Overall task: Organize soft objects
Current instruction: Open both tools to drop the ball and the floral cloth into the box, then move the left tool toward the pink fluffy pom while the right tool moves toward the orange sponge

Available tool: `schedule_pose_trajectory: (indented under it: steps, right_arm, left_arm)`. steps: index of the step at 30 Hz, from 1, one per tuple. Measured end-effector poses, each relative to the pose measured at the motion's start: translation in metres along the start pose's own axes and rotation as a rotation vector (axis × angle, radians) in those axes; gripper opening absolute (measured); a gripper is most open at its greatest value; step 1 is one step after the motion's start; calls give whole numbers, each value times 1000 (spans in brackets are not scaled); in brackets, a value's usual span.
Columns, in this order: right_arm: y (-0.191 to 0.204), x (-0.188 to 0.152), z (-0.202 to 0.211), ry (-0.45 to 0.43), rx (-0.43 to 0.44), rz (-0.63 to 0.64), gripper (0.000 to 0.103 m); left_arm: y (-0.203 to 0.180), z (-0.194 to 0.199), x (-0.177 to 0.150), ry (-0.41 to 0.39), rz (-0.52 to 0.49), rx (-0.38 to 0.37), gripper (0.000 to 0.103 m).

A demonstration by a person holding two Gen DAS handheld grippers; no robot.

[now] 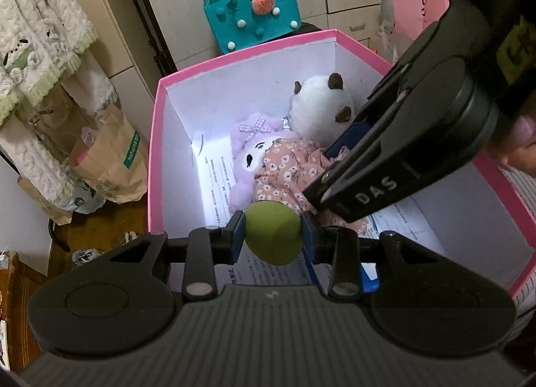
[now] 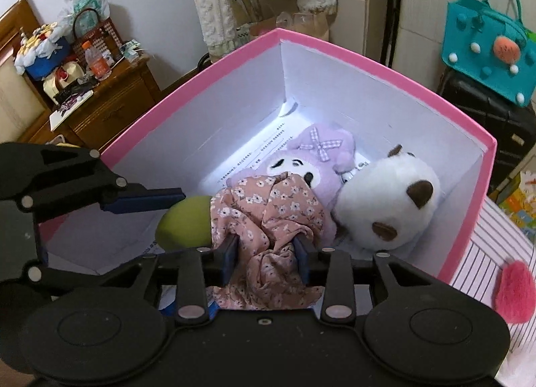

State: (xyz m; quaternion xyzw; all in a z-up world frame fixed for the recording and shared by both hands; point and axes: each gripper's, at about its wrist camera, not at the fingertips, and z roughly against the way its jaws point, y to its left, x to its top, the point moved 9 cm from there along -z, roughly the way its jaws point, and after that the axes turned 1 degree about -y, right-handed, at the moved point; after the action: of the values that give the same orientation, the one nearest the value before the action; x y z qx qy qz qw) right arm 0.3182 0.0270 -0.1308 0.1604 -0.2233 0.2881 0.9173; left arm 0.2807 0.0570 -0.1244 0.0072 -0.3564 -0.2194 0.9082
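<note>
A pink box (image 1: 248,52) (image 2: 368,62) with white inner walls holds a purple plush (image 1: 248,159) (image 2: 321,159) and a white plush with brown ears (image 1: 318,102) (image 2: 385,206). A pink floral cloth (image 1: 288,169) (image 2: 268,212) lies partly over the purple plush. My left gripper (image 1: 273,234) is shut on a green soft ball (image 1: 273,233) (image 2: 186,222) low inside the box, beside the cloth. The cloth bunches between the pads of my right gripper (image 2: 268,253), touches both, and hangs below them. Printed paper sheets (image 1: 217,179) cover the box floor.
A teal felt bag (image 1: 254,15) (image 2: 485,55) sits on a black case (image 2: 479,112) behind the box. A brown paper bag (image 1: 110,159) stands to its left on the floor. A cluttered wooden cabinet (image 2: 110,99) is nearby. A pink fuzzy item (image 2: 514,289) lies on striped fabric.
</note>
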Motion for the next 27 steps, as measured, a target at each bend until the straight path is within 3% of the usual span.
schedule_pose_trajectory:
  steps: [5,14,27]
  right_arm:
    - [1,2,11,-50,-49,42,60]
    - [1,-8,56,-148,-38,-2,60]
    - [24,-51,136,-234,-30,6,60]
  left_arm:
    - [0,2,0,3,-13,4,43]
    - [7,26,-1,-62,43,-8,46]
    - [6,93,-7,-119,104,-101,47]
